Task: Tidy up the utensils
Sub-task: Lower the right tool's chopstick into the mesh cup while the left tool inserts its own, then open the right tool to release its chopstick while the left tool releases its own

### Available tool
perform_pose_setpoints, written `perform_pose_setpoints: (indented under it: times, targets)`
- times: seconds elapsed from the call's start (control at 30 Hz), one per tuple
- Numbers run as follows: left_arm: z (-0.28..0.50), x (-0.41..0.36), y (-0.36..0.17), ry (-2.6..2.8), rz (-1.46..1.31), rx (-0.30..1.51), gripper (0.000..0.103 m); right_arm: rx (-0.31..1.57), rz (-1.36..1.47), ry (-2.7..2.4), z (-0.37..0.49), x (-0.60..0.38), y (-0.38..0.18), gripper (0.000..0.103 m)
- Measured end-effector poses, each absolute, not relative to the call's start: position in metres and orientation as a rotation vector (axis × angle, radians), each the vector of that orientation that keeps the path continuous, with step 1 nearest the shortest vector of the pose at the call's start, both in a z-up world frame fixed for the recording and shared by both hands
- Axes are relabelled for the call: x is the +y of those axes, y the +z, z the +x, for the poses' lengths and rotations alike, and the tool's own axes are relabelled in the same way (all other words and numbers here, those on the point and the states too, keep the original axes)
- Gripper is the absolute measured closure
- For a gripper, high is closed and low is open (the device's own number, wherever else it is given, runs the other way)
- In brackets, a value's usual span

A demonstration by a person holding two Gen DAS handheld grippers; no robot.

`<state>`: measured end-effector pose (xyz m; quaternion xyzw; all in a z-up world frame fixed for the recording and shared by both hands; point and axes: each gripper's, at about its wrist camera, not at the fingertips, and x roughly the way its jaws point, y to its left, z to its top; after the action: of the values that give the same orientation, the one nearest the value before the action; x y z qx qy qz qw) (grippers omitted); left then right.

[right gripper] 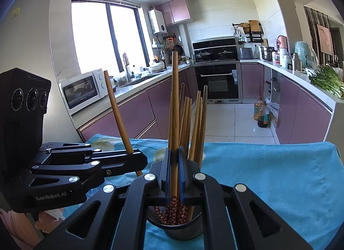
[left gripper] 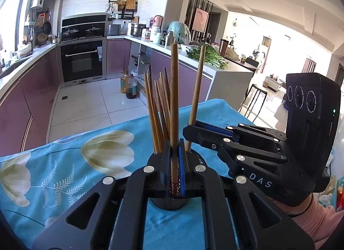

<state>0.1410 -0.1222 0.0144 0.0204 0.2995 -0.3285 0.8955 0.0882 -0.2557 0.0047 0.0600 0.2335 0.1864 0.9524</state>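
A black mesh cup (right gripper: 182, 228) stands on the blue flowered cloth (right gripper: 268, 174) and holds several wooden chopsticks (right gripper: 194, 125). It also shows in the left wrist view (left gripper: 167, 203). My left gripper (left gripper: 174, 164) is shut on one upright chopstick (left gripper: 173, 99) just above the cup. My right gripper (right gripper: 174, 166) is shut on another upright chopstick (right gripper: 175, 110) over the cup. Each gripper shows in the other's view, the right gripper (left gripper: 189, 130) holding its chopstick (left gripper: 196, 86), the left gripper (right gripper: 137, 157) holding its chopstick (right gripper: 117, 112).
The cloth-covered table ends at its far edge (left gripper: 129, 121), with tiled floor beyond. Purple kitchen cabinets (right gripper: 133, 114), an oven (left gripper: 81, 60), oil bottles (left gripper: 129, 86) on the floor and greens (left gripper: 204, 56) on the counter lie behind.
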Motion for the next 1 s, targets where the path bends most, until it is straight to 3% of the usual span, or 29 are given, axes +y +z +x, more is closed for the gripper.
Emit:
perform_pose_setpoints:
  times: [1.0]
  targets:
    - [0.153,-0.135,0.002,-0.663,0.053,0.661,0.095,0.519,0.110,0.385,0.096,-0.253,-0.004,0.097]
